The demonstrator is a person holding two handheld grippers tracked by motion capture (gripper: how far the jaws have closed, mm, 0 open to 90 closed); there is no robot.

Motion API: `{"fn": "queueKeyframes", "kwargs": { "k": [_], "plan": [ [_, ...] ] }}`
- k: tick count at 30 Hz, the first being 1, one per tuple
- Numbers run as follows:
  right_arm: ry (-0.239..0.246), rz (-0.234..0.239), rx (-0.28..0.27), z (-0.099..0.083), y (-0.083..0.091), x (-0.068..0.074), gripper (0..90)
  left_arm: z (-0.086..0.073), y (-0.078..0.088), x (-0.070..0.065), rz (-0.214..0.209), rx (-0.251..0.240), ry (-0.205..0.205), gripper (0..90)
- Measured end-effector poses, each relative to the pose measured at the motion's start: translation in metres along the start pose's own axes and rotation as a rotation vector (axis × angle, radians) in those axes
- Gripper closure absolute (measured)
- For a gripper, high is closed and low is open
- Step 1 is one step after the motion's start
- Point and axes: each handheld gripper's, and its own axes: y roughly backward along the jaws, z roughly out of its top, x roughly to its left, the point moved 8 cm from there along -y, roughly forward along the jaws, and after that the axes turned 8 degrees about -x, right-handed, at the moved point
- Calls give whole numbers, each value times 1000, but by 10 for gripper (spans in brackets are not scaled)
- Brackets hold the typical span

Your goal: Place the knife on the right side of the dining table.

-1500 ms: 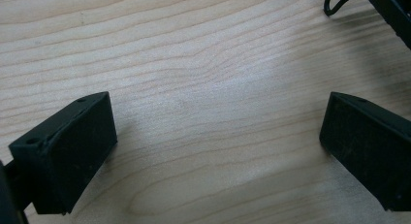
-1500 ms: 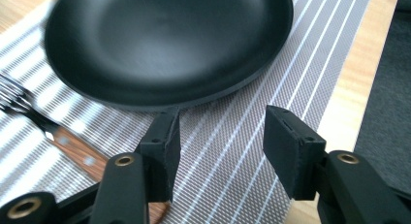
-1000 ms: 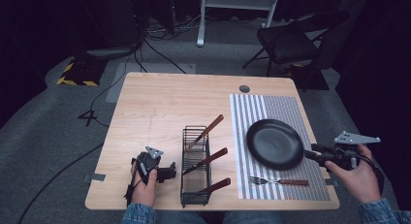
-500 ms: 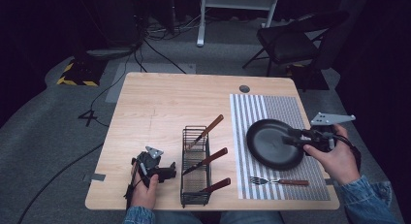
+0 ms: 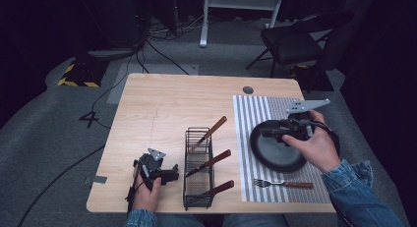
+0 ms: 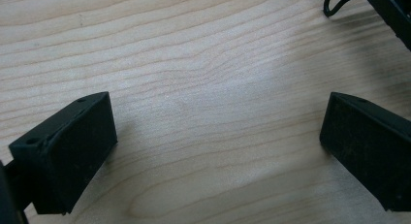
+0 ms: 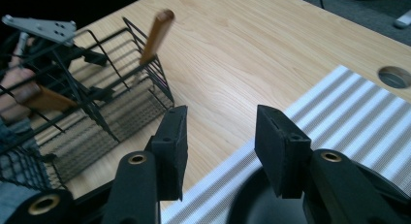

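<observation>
A black frying pan (image 5: 275, 151) lies on a striped mat (image 5: 255, 114) at the table's right side. My right gripper (image 5: 264, 130) hovers over the pan's far left part, pointing left. Its jaws stand open with nothing between them (image 7: 220, 151), and the pan's rim (image 7: 247, 204) shows just below them. My left gripper (image 5: 173, 172) rests at the front left of the table beside a black wire rack (image 5: 198, 185). It is wide open over bare wood (image 6: 218, 146).
The rack (image 7: 92, 112) holds three wooden-handled utensils (image 5: 212, 161), one handle (image 7: 156, 30) sticking up toward the back. A wooden-handled fork (image 5: 284, 184) lies on the mat in front of the pan. A cable hole (image 5: 248, 90) sits near the table's far edge.
My right gripper has swung from the table's right edge leftward and away from the person, and it is over the pan. The left gripper has stayed put.
</observation>
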Motion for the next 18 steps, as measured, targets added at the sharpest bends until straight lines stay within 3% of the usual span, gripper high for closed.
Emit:
{"fn": "queueKeyframes", "kwargs": {
  "k": [5, 9, 14, 18],
  "plan": [
    [-3, 27, 9, 11, -12, 9, 561, 0, 0, 0, 0, 0, 0, 0],
    [2, 50, 19, 20, -32, 19, 561, 0, 0, 0, 0, 0, 0, 0],
    [-1, 59, 31, 26, -50, 21, 562, 0, 0, 0, -1, 1, -1, 0],
    [-36, 70, 23, 35, -63, 21, 569, 0, 0, 0, -1, 2, -1, 0]
  ]
}}
